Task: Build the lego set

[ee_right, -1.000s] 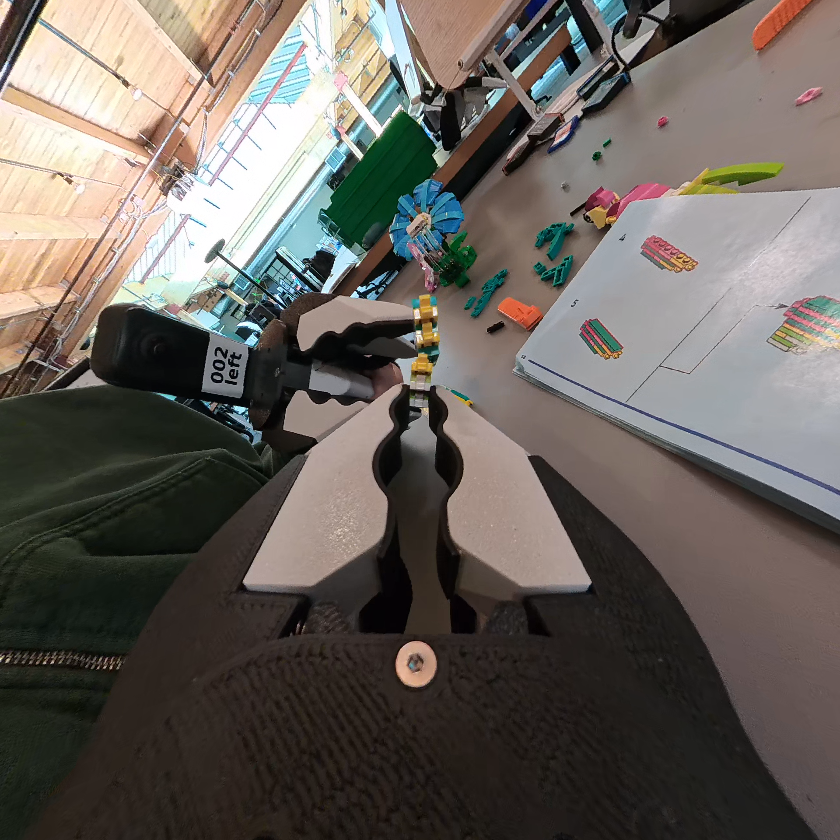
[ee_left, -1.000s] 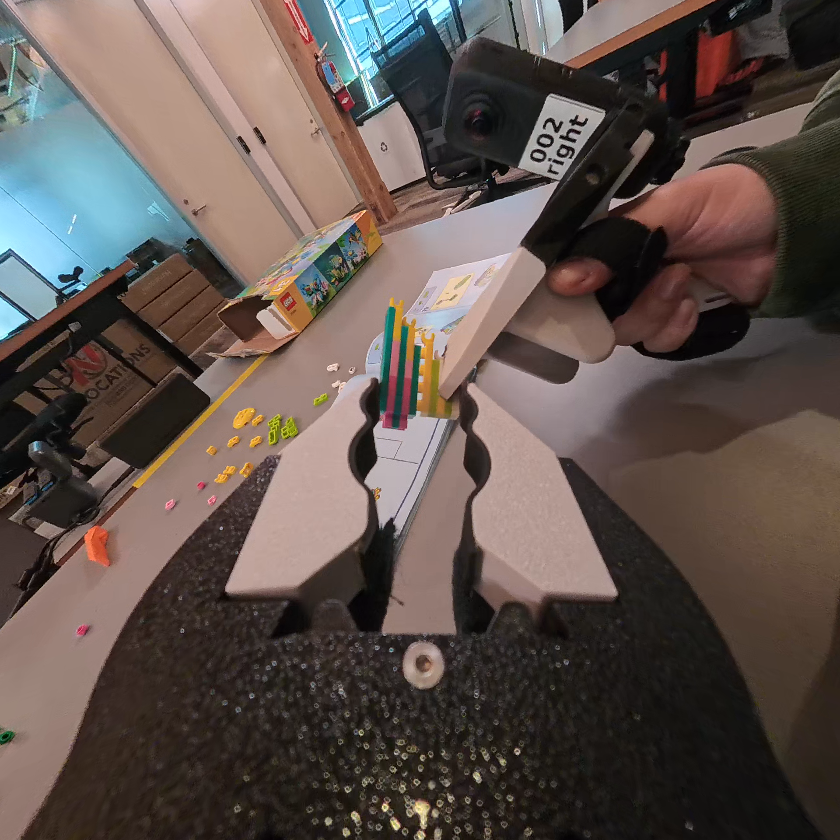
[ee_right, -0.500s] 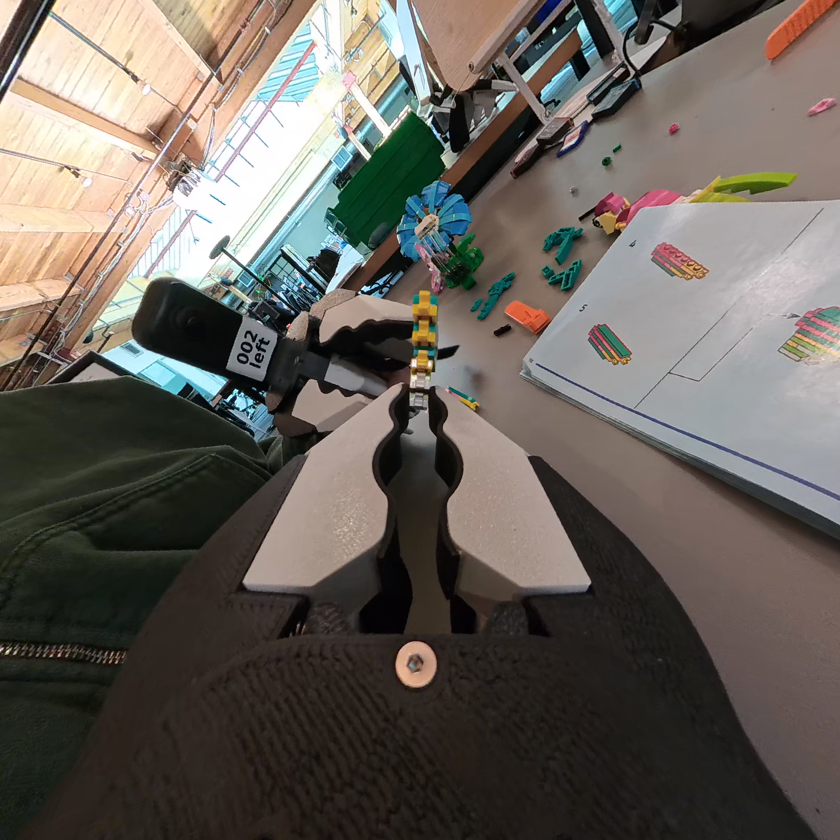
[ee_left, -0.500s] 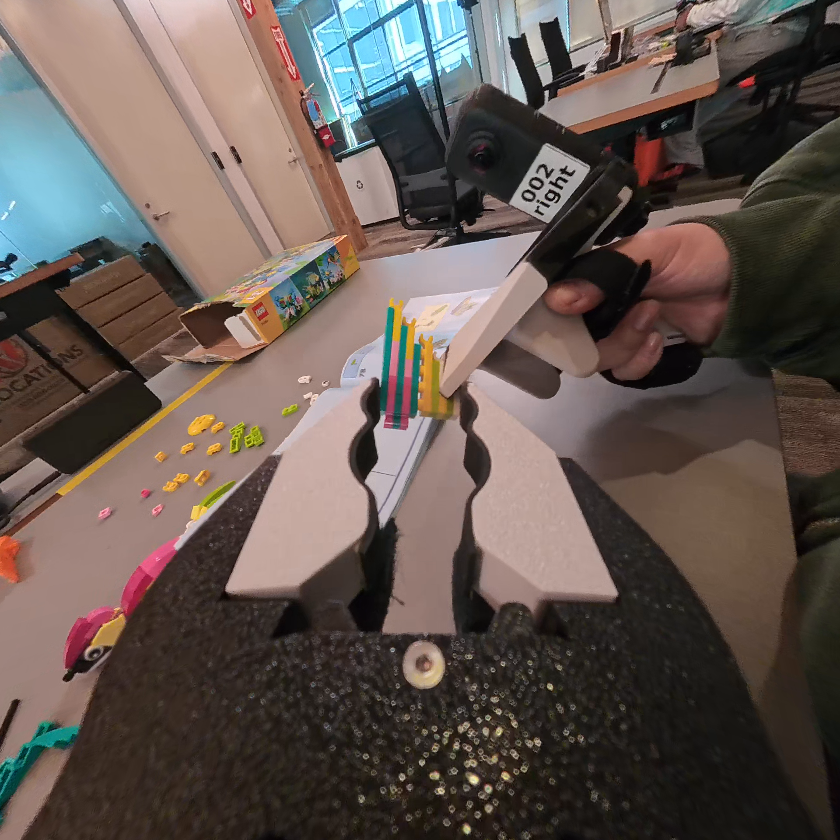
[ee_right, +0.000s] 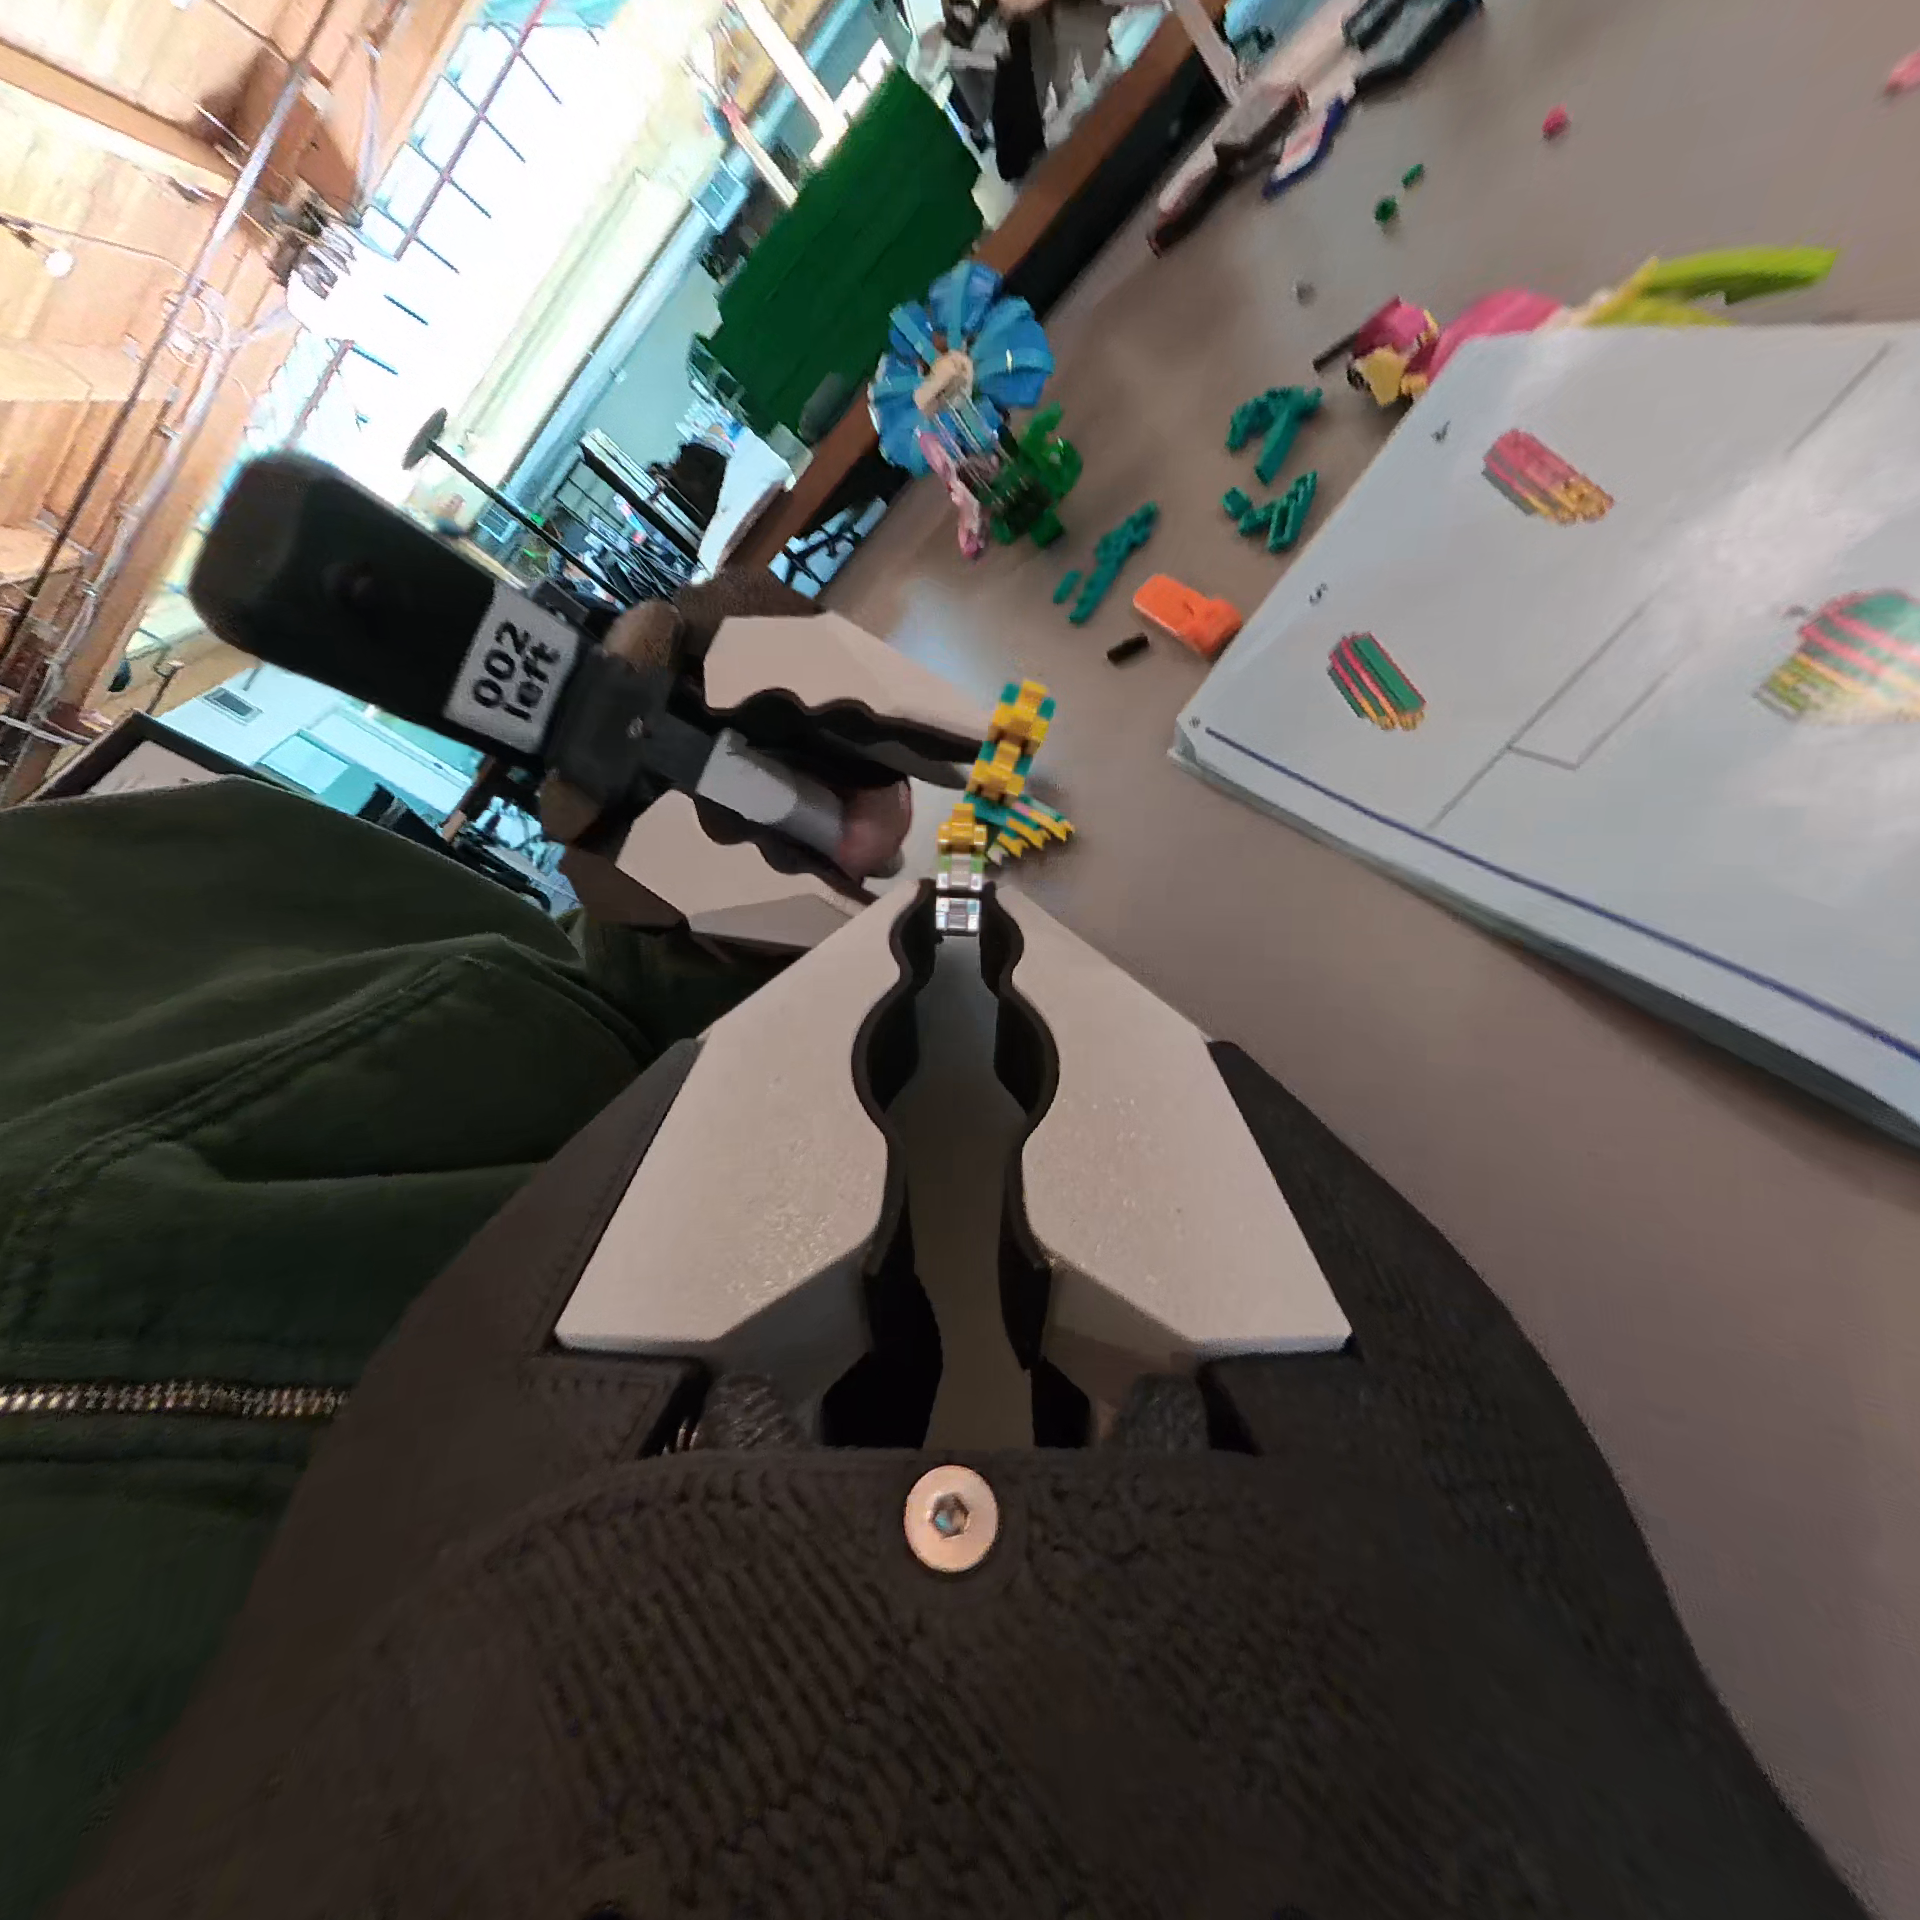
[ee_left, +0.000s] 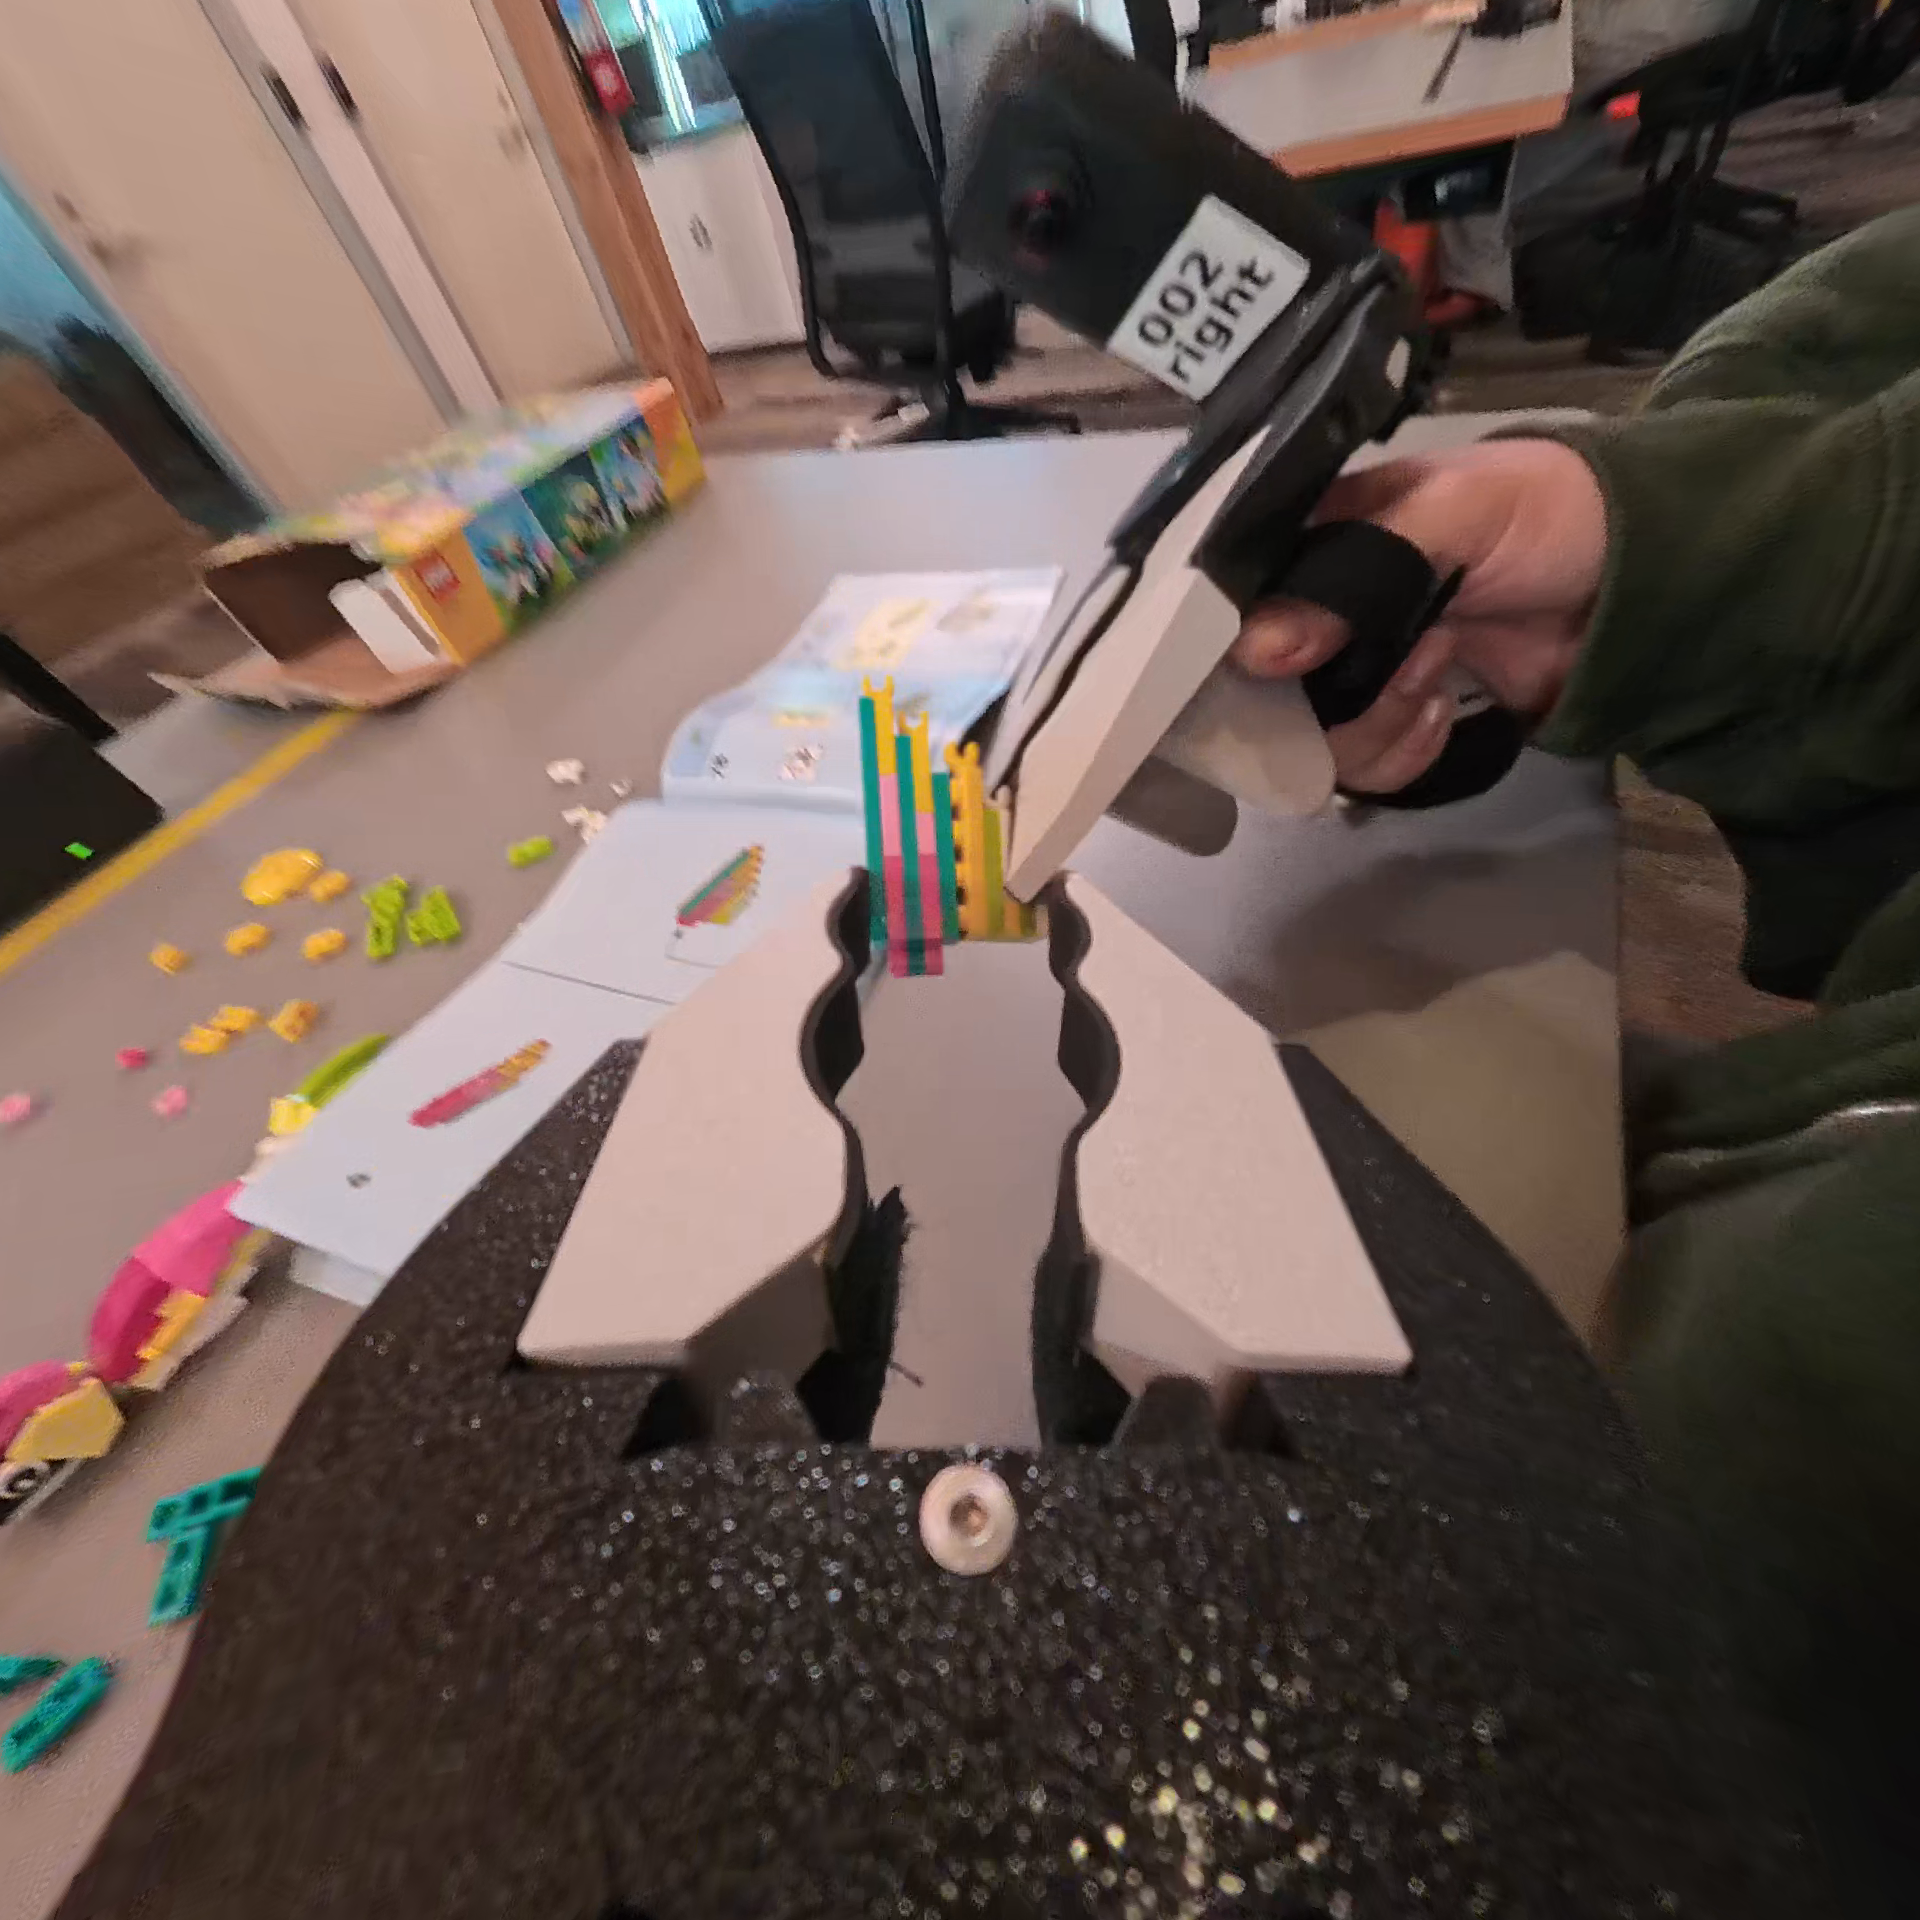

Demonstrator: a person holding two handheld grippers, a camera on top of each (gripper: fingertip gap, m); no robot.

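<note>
Both tools are locked onto the same little build, held up off the table. The left tool is clenched on the striped stack of teal, pink and yellow plates, gripping it by its lower end so the strips stand upright. The right tool is clamped on the small pale piece at the stack's yellow side; in the left wrist view its tip sits pressed right against the yellow edge.

What's new over the last second: the grip hasn't changed at all, but the whole pair has swung round. The instruction booklet now lies spread beneath the stack, where a second ago it sat mostly behind it, and the pink bird model has come into view at lower left. The background is smeared, so the move is still under way. In the right wrist view the blue flower model and the loose teal pieces sit larger and closer.

My read: the piece looks seated or nearly so, and the builder is carrying the stack toward the booklet, probably to check it against the pictured step. A release too early, with the joint half pressed, could let the end piece drop.
</note>
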